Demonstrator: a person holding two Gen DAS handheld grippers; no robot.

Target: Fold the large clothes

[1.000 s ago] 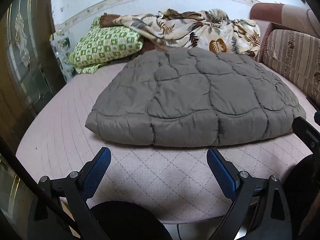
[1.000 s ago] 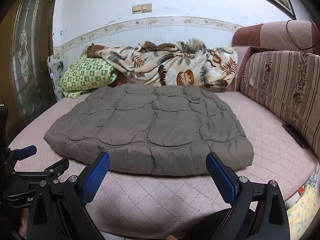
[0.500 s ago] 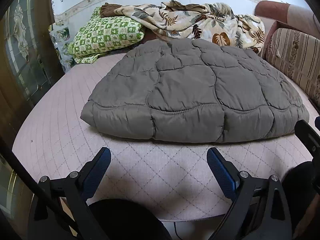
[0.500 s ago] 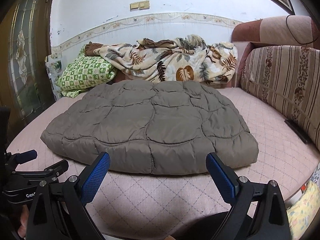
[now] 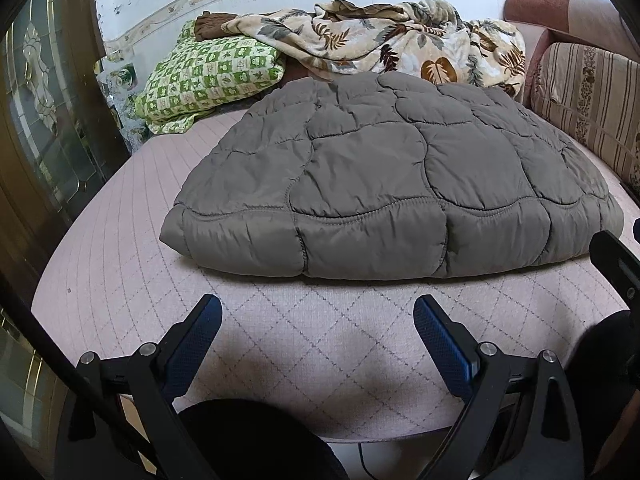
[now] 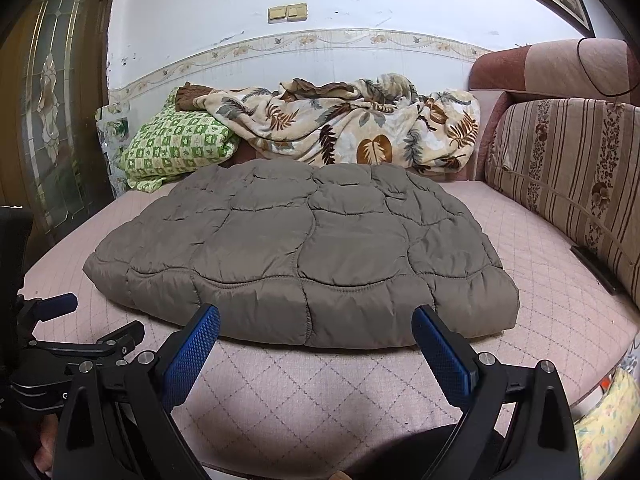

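On the bed [image 5: 120,264], mid-mattress: grey quilted garment [image 5: 384,184], already doubled. My left gripper [image 5: 318,334] and right gripper [image 6: 316,340]: jaws released, empty. Next, I judge: clamp near hem, fold farward.

Ahead of me a pink quilted bed cover [image 6: 540,264] spreads wide. At its far end a green checked pillow [image 6: 176,148] leans by the wall, touching a crumpled leaf-print blanket [image 6: 360,128]. A striped cushion [image 6: 568,168] stands along my right. A glass-panelled door [image 6: 52,120] is on my left, and light switches [image 6: 287,13] sit on the white wall.
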